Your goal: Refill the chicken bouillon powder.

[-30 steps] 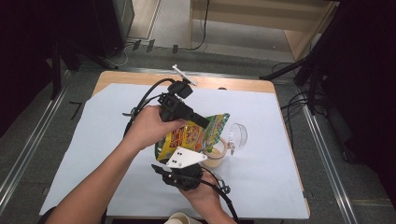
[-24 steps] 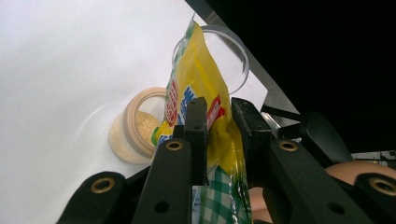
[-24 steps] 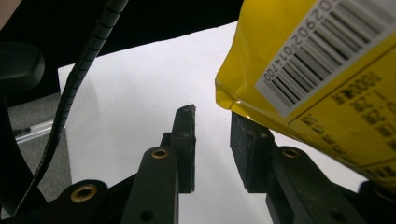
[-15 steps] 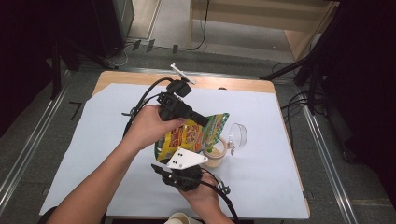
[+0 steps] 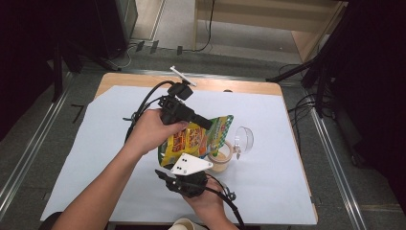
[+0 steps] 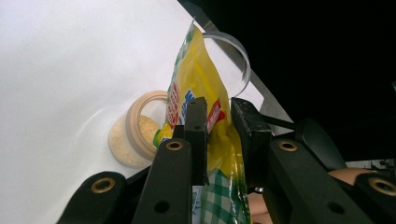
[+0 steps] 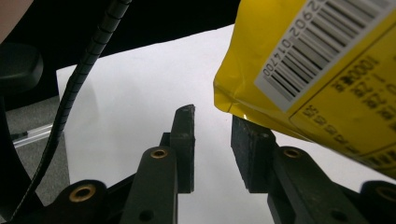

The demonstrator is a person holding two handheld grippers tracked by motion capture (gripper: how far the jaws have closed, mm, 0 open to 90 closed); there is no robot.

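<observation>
A yellow and green snack bag [image 5: 191, 141] hangs tilted over a small open jar [image 5: 221, 158] that holds beige powder. My left gripper [image 5: 207, 124] reaches in from the left and is shut on the bag's upper part. In the left gripper view both pads [image 6: 196, 135] press the bag [image 6: 201, 74], with the jar [image 6: 133, 135] below it. My right gripper [image 5: 187, 165] sits under the bag's lower end, open. In the right gripper view its jaws [image 7: 212, 119] have only white sheet between them, and the bag's barcode corner [image 7: 327, 70] lies just above the right pad.
The jar's clear lid [image 5: 244, 138] lies to the right of the jar. A white sheet [image 5: 287, 143] covers the wooden table. Cables trail from both grippers. A pale cup rim [image 5: 184, 224] shows at the near edge.
</observation>
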